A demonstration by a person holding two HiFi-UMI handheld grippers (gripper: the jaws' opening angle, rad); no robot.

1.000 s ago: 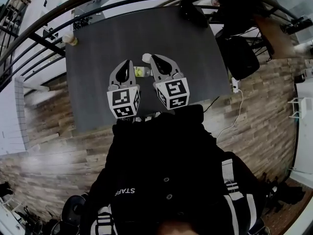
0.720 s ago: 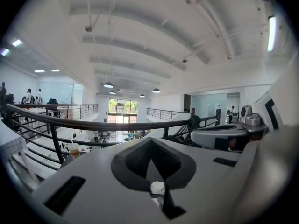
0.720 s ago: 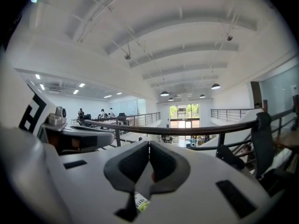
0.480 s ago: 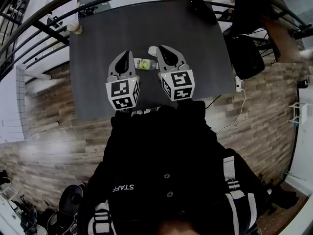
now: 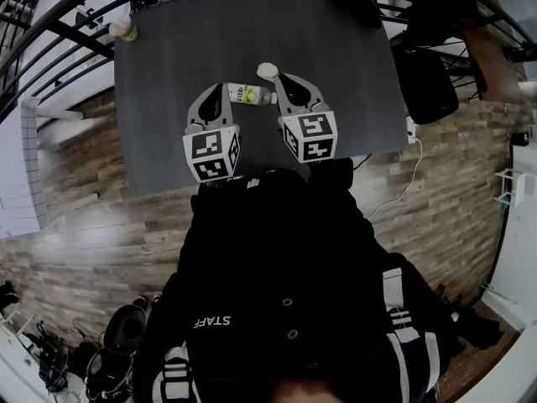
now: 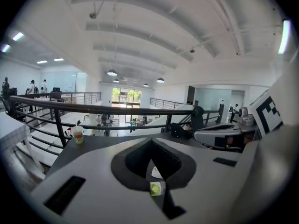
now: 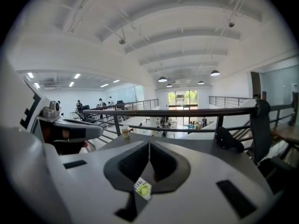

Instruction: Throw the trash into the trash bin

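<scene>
Descent has set left tongs [image 5: 218, 91] and right tongs [image 5: 282, 79], both closed and empty, flanking the bottle [image 5: 248, 95] on the bench [image 5: 185, 40]; grasp still pending

**Counter layout, near edge to far edge**

A bottle [image 5: 248, 95] lies on its side near the middle of the counter [image 5: 185, 49], between the left hand-held gripper [image 5: 220, 91] and the right hand-held gripper [image 5: 281, 80]. A small scrap [image 5: 268, 70] sits just beyond the bottle's right end. A cup [image 5: 122, 29] stands at the far left corner. A railing [image 5: 67, 36] runs behind the far edge.
</scene>
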